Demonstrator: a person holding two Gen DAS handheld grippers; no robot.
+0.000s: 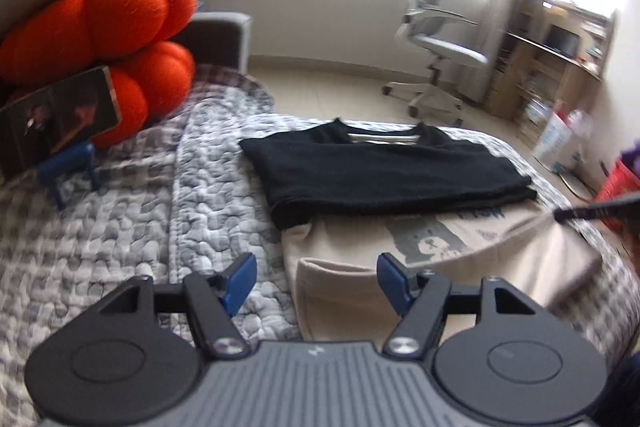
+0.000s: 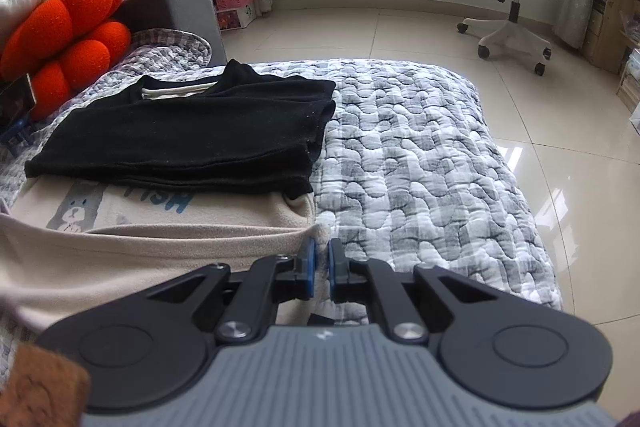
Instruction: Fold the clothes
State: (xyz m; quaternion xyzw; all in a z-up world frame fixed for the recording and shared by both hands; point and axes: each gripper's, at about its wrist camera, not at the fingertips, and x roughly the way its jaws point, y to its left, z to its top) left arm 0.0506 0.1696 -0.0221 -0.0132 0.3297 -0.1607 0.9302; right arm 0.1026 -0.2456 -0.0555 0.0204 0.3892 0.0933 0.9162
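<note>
While the left gripper (image 1: 316,279) hovers with blue pads spread wide over the near edge of the beige printed T-shirt (image 1: 420,259), the right gripper (image 2: 320,263) has its pads pressed onto that shirt's near right corner (image 2: 296,233). Folded black T-shirt (image 2: 192,139) lies on the beige shirt's far part, on the grey-and-white quilted bedspread (image 2: 408,147); orange plush cushion (image 1: 120,39) far left

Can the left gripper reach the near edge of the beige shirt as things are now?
Probably yes. The left gripper has its jaws open right above the beige shirt, whose folded near edge lies bare between them. The black shirt lies farther back, so nothing blocks the way.
</note>
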